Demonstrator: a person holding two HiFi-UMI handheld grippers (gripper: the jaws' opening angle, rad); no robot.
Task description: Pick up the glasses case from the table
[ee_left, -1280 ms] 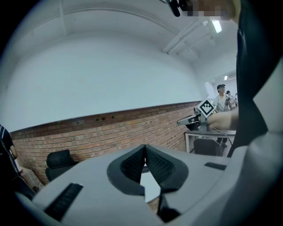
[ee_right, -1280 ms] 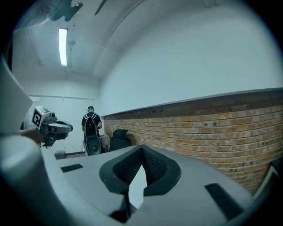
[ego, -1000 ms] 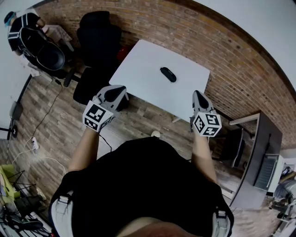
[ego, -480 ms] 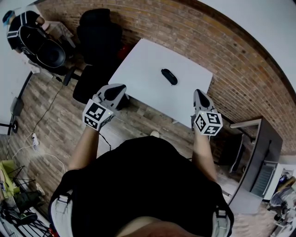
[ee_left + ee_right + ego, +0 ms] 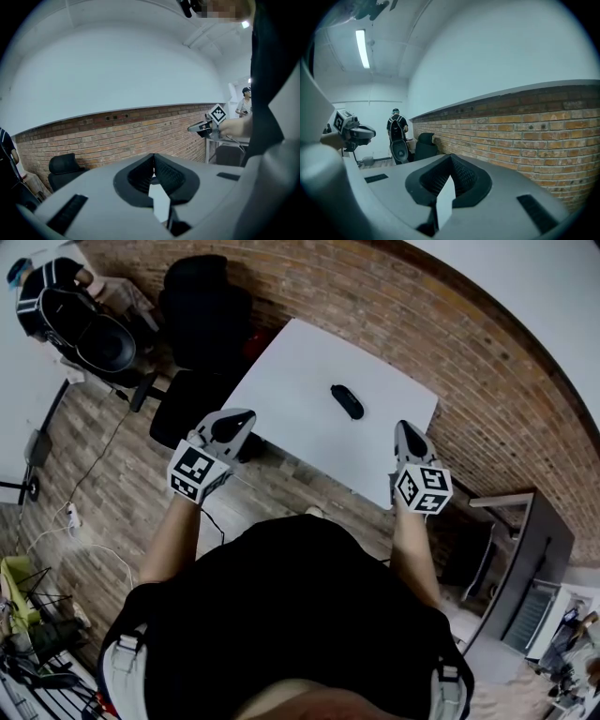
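The person wears a black short-sleeved top (image 5: 291, 615), with pale grey straps (image 5: 125, 657) and dark buckles at both shoulders. The left claw (image 5: 246, 415) and the right claw (image 5: 403, 426) have smooth, rounded light-grey shells with a dark oval recess on top. Behind each sits a white cube (image 5: 197, 474) printed with black square markers. A thin dark cable (image 5: 214, 521) trails from under the left cube. In the gripper views, each shell frames a dark V-shaped hollow lined with black ribbed pads (image 5: 169, 176), and narrow dark slots (image 5: 68, 213) flank it on either side.
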